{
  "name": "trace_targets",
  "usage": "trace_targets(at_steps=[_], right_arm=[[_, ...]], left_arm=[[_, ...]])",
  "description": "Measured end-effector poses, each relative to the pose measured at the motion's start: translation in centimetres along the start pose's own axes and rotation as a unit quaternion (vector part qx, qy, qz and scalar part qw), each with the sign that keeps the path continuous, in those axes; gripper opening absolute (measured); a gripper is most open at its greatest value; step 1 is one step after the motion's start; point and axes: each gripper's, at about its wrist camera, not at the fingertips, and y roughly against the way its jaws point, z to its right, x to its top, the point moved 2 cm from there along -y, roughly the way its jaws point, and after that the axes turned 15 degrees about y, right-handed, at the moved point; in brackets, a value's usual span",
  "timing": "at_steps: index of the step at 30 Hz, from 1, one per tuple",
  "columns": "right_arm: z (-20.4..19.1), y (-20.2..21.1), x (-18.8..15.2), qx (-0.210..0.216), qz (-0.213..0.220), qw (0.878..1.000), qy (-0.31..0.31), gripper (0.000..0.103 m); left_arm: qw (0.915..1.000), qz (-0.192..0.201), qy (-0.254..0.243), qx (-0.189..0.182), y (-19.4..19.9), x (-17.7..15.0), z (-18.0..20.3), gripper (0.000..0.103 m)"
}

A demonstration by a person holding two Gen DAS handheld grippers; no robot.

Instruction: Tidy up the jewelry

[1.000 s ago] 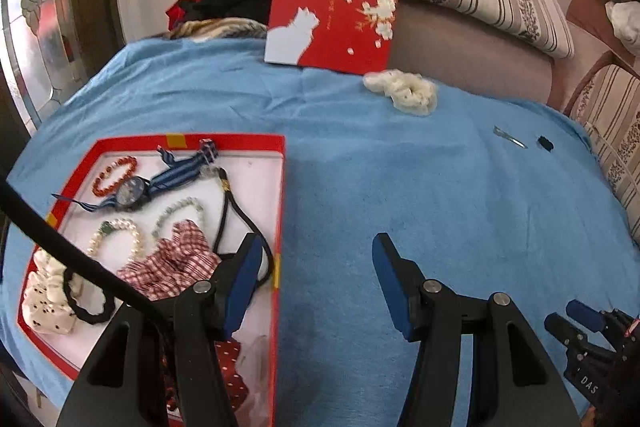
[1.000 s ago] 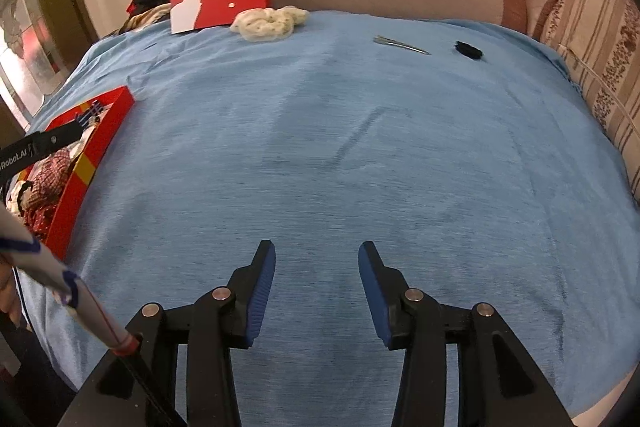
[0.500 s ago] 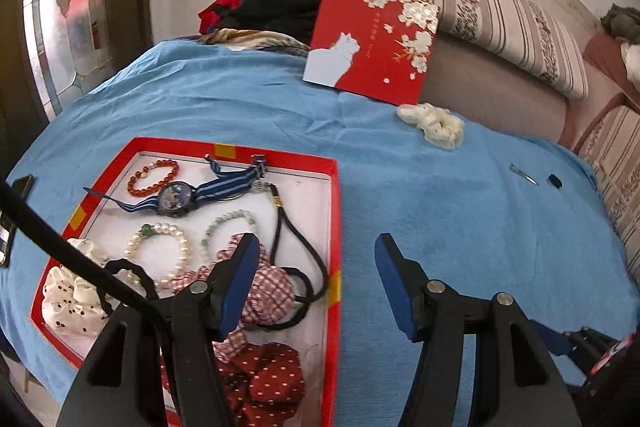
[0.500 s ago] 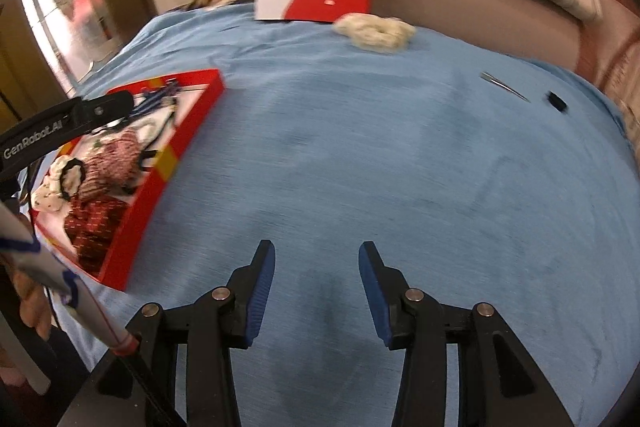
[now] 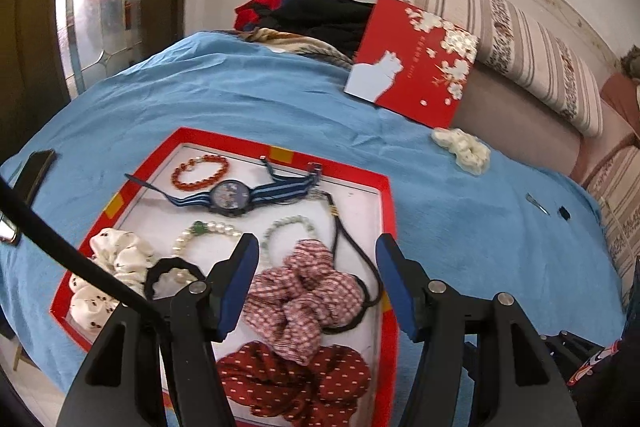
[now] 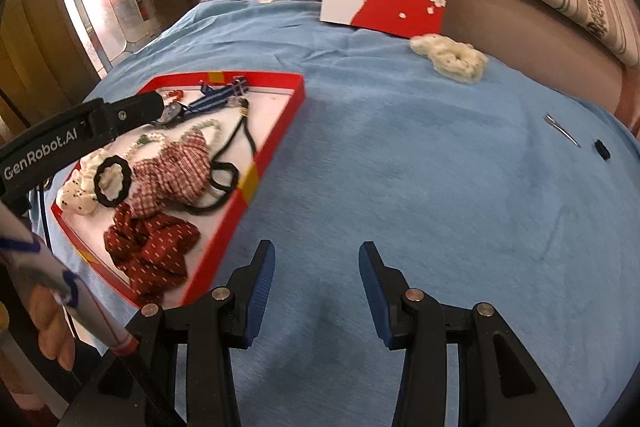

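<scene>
My left gripper (image 5: pixel 318 275) now hangs over the near half of the red tray (image 5: pixel 390 227); a second ago it sat off the tray's right edge, over bare blanket. Its jaws stand spread with nothing between the pads. My right gripper (image 6: pixel 316 281) is also spread and empty over the blue blanket (image 6: pixel 440 167), and the tray has slid well into its view on the left, where a second ago only a corner showed.

Nearest in the tray lies a dark red dotted scrunchie (image 5: pixel 296 383), and just behind it, framed by my left jaws, a red-and-white checked scrunchie (image 5: pixel 304 291) with a black cord (image 5: pixel 352 255) looping past its right side. To the left sit a black hair tie (image 5: pixel 172 275) and a cream spotted scrunchie (image 5: pixel 116 267). Farther in lie a pearl bracelet (image 5: pixel 208 229) with a green bead, a pale bead bracelet (image 5: pixel 288 227), then a watch (image 5: pixel 232 193) on a blue striped strap, and an orange bead bracelet (image 5: pixel 200 171) near the far rim.

Beyond the tray, a cream scrunchie (image 5: pixel 462 149) lies on the blanket just in front of the red lid (image 5: pixel 416 67), which leans against the sofa. Off to the right are a thin metal clip (image 5: pixel 536 203) and a small black piece (image 5: pixel 564 213).
</scene>
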Motion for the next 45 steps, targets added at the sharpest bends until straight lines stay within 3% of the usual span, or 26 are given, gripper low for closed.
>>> trace_targets(at_steps=[12,39,41,43,45], right_arm=[[-0.9,0.6,2.0,-0.004,0.014,1.0,0.004,0.048],[0.5,0.6,0.5,-0.01,0.001,1.0,-0.011,0.05],[0.7,0.8,0.2,-0.012,0.001,1.0,-0.012,0.051],[0.9,1.1,-0.4,-0.014,0.002,1.0,-0.015,0.051],[1.2,1.4,-1.0,-0.016,0.001,1.0,-0.019,0.052]], left_arm=[[0.999,0.008,0.044,-0.004,0.6,1.5,-2.4,0.062],[0.9993,0.022,0.028,-0.007,1.0,1.6,-1.9,0.063],[0.9992,0.034,0.022,-0.003,1.3,1.7,-1.8,0.066],[0.9987,0.049,0.015,0.001,1.6,1.9,-1.6,0.079],[0.9973,0.073,0.01,0.008,2.4,2.1,-1.5,0.085]])
